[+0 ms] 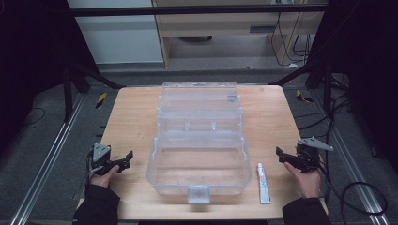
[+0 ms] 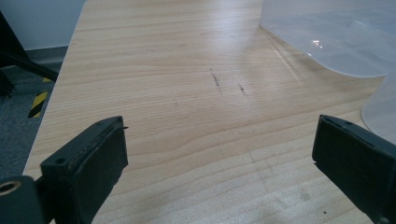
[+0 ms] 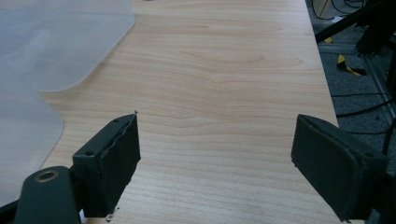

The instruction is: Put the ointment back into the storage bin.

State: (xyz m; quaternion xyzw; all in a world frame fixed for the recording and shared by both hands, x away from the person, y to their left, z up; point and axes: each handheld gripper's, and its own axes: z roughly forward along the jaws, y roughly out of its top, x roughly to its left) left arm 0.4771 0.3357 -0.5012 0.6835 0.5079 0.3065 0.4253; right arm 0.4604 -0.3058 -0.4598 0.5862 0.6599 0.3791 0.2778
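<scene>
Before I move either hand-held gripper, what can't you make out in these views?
- Tube, high view: any label is too small to read.
- Clear box, high view: the glare on its see-through walls hides whether anything lies inside.
- Clear box, left gripper view: cut off by the right edge.
- Clear box, right gripper view: cut off by the left edge.

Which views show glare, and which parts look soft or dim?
High view: dark surroundings, table evenly lit, clear box faintly hazy. Left gripper view: small glint on the box wall, near claw pad soft. Right gripper view: box milky.
</scene>
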